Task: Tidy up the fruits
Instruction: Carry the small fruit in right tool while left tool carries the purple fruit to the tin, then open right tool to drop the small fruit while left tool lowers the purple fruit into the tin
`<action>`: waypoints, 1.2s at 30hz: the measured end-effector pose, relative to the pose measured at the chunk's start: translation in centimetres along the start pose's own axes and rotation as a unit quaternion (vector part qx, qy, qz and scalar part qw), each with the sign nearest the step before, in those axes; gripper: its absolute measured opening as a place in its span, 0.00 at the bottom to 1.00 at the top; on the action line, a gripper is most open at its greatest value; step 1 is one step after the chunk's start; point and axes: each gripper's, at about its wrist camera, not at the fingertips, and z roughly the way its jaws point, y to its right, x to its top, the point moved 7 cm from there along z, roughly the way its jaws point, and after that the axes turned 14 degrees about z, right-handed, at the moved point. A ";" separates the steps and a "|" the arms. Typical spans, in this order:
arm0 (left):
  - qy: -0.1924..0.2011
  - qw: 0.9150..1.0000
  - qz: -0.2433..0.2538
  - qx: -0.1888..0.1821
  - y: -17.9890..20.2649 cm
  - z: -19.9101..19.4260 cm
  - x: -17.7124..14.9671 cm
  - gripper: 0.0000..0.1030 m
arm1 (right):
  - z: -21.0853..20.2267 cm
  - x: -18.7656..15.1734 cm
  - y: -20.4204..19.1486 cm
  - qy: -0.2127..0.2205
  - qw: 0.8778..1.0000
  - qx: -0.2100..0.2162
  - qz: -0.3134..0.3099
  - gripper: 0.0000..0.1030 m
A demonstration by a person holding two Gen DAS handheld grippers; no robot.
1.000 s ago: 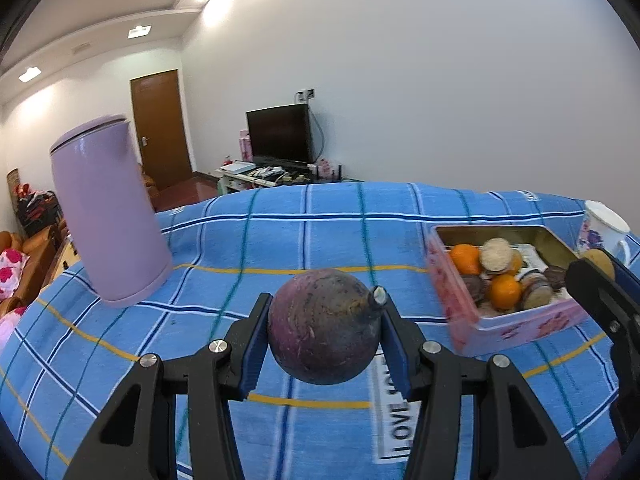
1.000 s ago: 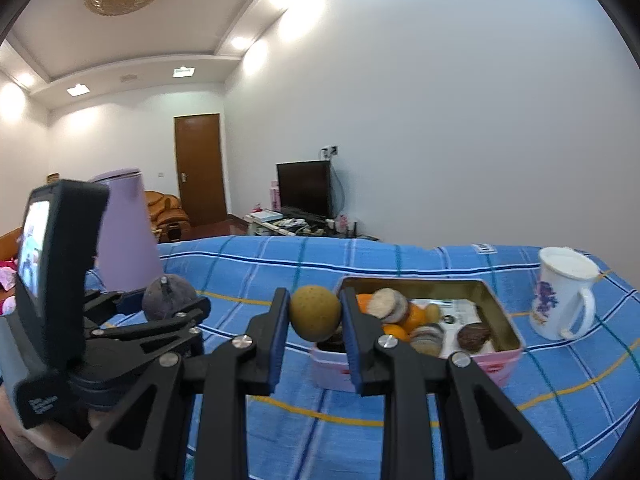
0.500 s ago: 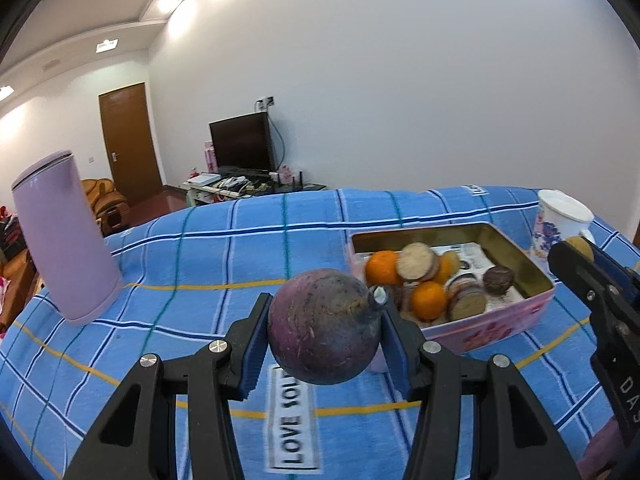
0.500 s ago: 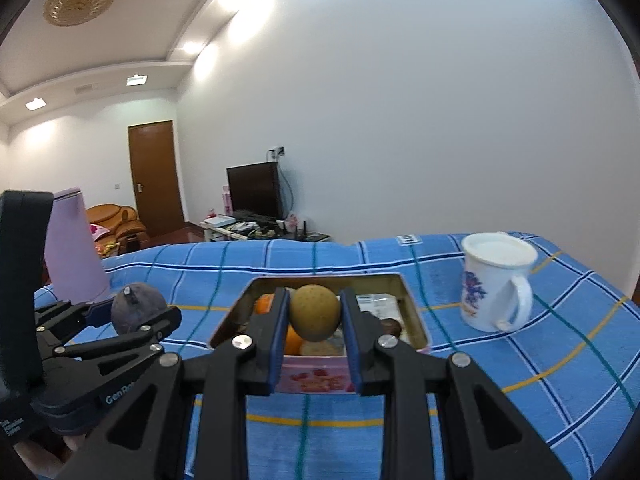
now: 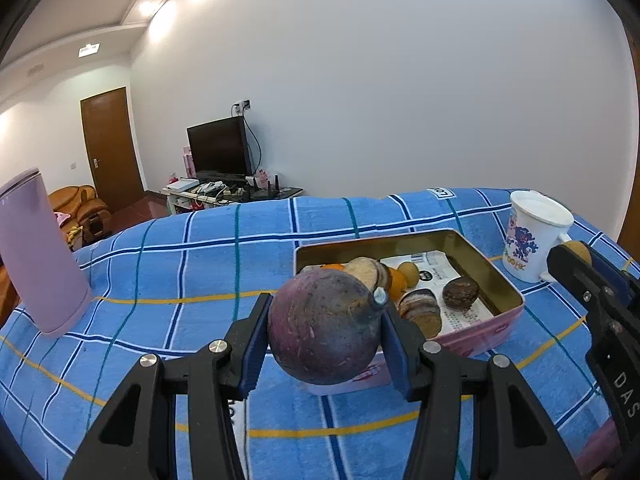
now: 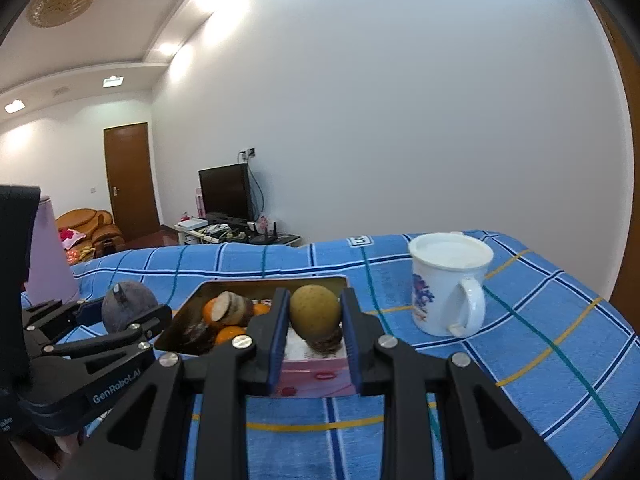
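Note:
My left gripper (image 5: pixel 324 328) is shut on a large dark purple round fruit (image 5: pixel 322 326), held above the cloth just in front of the near left corner of the pink tin box (image 5: pixel 496 320). My right gripper (image 6: pixel 315 312) is shut on a small yellow-brown round fruit (image 6: pixel 315 311), held over the near edge of the same box (image 6: pixel 316 368). The box holds oranges (image 5: pixel 396 282), brown sliced pieces and dark round fruits on a paper. The left gripper (image 6: pixel 120 320) also shows in the right wrist view; the right gripper (image 5: pixel 576 258) shows at the right edge of the left wrist view.
A white mug (image 6: pixel 448 282) with a purple print stands right of the box. A tall lilac jug (image 5: pixel 38 252) stands at the left. Everything rests on a blue checked cloth (image 5: pixel 200 256). A TV stand, a door and a sofa lie beyond the table.
Both grippers have moved right and closer to the tin box with their fruits still held. The box now sits directly ahead of both; the lilac jug has slid to the left edge.

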 end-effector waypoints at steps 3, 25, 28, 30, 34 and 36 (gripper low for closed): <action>0.001 1.000 0.001 -0.004 0.5 0.5 0.5 0.51 | 0.2 0.2 0.7 -0.003 1.000 -0.005 0.011 0.28; -0.011 1.000 -0.025 -0.010 1.1 6.1 2.9 0.51 | 7.9 2.5 1.4 -0.049 0.998 -0.017 0.036 0.28; -0.017 0.999 -0.025 -0.015 1.5 7.0 2.6 0.52 | 9.1 2.0 1.3 -0.058 0.998 -0.017 0.033 0.28; -0.022 0.999 -0.026 -0.018 1.7 7.5 2.3 0.52 | 9.7 1.9 1.2 -0.062 0.998 -0.018 0.022 0.28; -0.018 1.000 -0.017 -0.017 1.9 7.8 2.4 0.52 | 10.7 1.4 1.1 -0.076 0.997 -0.018 0.012 0.28; -0.017 1.000 -0.019 -0.017 1.8 7.9 2.5 0.52 | 11.2 1.1 1.1 -0.085 0.996 -0.017 0.009 0.28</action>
